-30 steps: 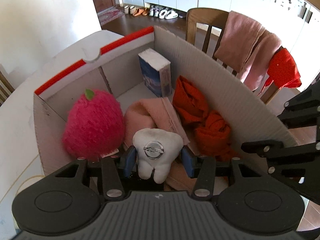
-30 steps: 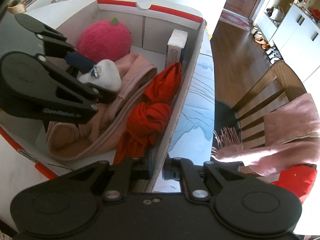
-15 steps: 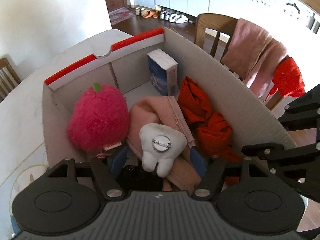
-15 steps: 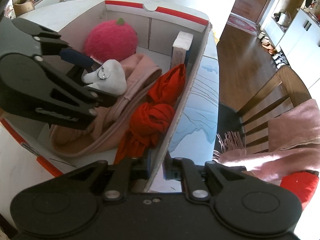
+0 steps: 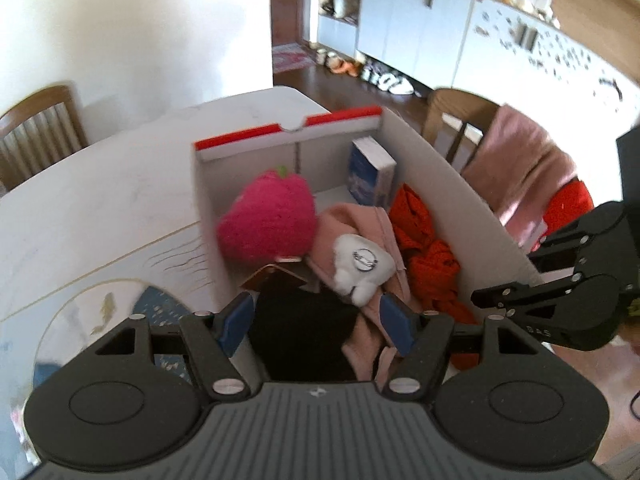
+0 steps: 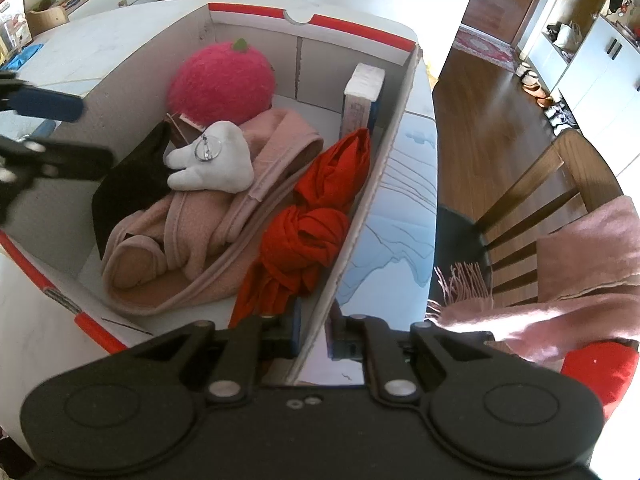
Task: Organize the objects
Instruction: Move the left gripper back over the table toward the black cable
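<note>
1. On the white desk (image 5: 120, 200): cardboard box (image 6: 360, 216) with red-trimmed rim, wooden chairs around, wood floor, white cabinets behind.
2. No legible writing.
3. Tooth plush (image 6: 212, 160) lies on pink cloth (image 6: 192, 240) inside the box.
4. Left gripper (image 5: 316, 320): jaws wide, empty.
5. Right gripper (image 6: 312, 328): jaws clamped on the box wall.

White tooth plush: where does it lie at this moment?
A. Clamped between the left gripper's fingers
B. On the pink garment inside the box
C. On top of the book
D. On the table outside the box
B: the white tooth plush rests on the pink garment inside the cardboard box, clear of the open left gripper.
</note>
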The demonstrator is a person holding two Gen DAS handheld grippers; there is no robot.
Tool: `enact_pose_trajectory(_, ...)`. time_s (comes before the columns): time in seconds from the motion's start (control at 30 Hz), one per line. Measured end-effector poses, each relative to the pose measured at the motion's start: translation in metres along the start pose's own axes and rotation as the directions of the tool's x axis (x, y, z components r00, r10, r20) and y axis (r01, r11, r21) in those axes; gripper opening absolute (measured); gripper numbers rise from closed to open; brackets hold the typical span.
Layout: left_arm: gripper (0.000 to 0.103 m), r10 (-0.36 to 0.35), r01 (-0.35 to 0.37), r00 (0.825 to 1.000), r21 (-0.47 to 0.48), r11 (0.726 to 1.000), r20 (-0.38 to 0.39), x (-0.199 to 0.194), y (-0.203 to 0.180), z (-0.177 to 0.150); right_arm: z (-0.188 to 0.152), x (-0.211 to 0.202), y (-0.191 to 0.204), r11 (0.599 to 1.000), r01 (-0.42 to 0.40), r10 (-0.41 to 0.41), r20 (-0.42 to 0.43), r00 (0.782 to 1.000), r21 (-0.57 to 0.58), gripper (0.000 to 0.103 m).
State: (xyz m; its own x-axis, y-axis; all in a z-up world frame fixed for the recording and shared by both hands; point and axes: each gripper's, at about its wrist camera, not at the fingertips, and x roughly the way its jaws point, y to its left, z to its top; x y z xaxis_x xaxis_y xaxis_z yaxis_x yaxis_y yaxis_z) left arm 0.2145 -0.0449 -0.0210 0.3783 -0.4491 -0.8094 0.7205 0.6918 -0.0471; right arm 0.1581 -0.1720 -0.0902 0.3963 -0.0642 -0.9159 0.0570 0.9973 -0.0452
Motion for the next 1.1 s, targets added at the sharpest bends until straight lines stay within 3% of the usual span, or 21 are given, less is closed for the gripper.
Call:
enact_pose_trajectory(0.4, 0.069, 0.022, -0.018, 0.998, -0.083, 0.996, 0.056, -0.048, 0.038, -0.033, 0.005, -0.003, 0.003, 0.999, 0.028, -0.027, -0.013, 1.000, 0.020, 0.010)
enact_pose_trajectory(0.63, 0.082, 0.056, -0.046, 0.997, -0.175, 0.983, 0.057, -0.070, 0.081, -0.065, 0.008, -0.008, 0.002, 0.998, 0.048, -0.048, -0.010, 0.999, 0.040, 0.008)
enact_pose_trajectory(0.9, 0.086, 0.134, -0.123, 0.991, -0.293, 0.948, 0.018, -0.084, 0.145, -0.108, 0.007, -0.009, 0.004, 0.995, 0.073, -0.073, -0.008, 0.997, 0.072, 0.007)
enact_pose_trajectory(1.0, 0.088, 0.136, -0.129, 0.991, -0.312, 0.941, 0.001, -0.084, 0.155, -0.122, 0.007, -0.009, 0.004, 0.994, 0.079, -0.079, -0.012, 0.997, 0.080, 0.006)
enact_pose_trajectory(1.1, 0.098, 0.132, -0.127, 0.991, -0.313, 0.941, -0.006, -0.081, 0.159, -0.136, 0.008, -0.008, 0.006, 0.993, 0.086, -0.085, -0.016, 0.996, 0.084, 0.006)
